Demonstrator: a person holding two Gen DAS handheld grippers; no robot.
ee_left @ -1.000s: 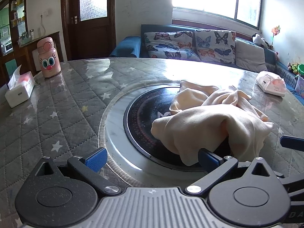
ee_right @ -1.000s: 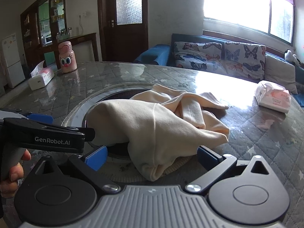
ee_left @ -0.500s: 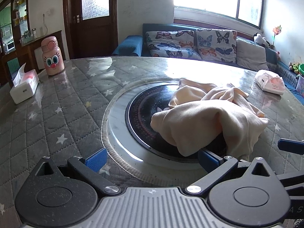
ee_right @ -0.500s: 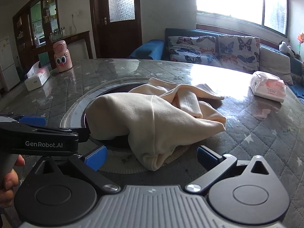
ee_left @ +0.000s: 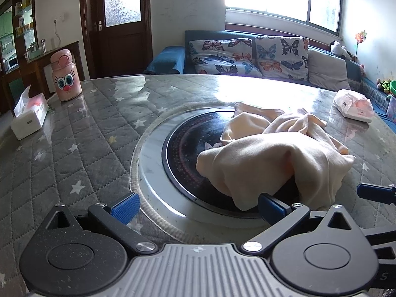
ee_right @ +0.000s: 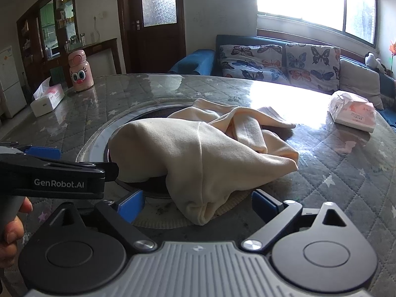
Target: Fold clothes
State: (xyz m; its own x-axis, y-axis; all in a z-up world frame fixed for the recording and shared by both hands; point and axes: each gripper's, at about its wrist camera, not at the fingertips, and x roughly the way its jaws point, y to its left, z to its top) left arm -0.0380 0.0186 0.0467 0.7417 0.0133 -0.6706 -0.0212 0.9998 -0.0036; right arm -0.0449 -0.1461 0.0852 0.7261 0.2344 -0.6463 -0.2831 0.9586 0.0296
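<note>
1. The cream garment (ee_right: pixel 203 153) lies crumpled in a heap on the round table (ee_left: pixel 81 133), partly over the dark glass hob (ee_left: pixel 188 153) sunk in the table's middle and partly over its pale ring. Nothing is folded yet; by the look of it, this is the first pick-up.

2. Right gripper (ee_right: pixel 198 204): jaws wide, pads not pressing anything. They have just been closing a little, and the garment's near, bunched end hangs between the two blue pads without touching either.

3. Left gripper (ee_left: pixel 198 205): released too, spread wide. Only the near-left lobe of the cloth sits close to its right pad; the gap between the pads is otherwise bare hob rim.

4. Judgement on the grasp: the right gripper should bite on one layer at an edge or hem, not on the whole bunch, or the heap will rise as a lump and refuse to spread.

5. The left gripper would do better taking a separate corner well apart from the right's, so the two can draw the cloth flat.

6. Sleeves or legs are tangled at the far side; which part is which cannot be told from here.

7. Risk: the glass top looks slick, so cloth may slide rather than lift. The pink bottle (ee_left: pixel 65 75), tissue box (ee_left: pixel 29 118) and wipes pack (ee_left: pixel 354 107) sit well clear.
</note>
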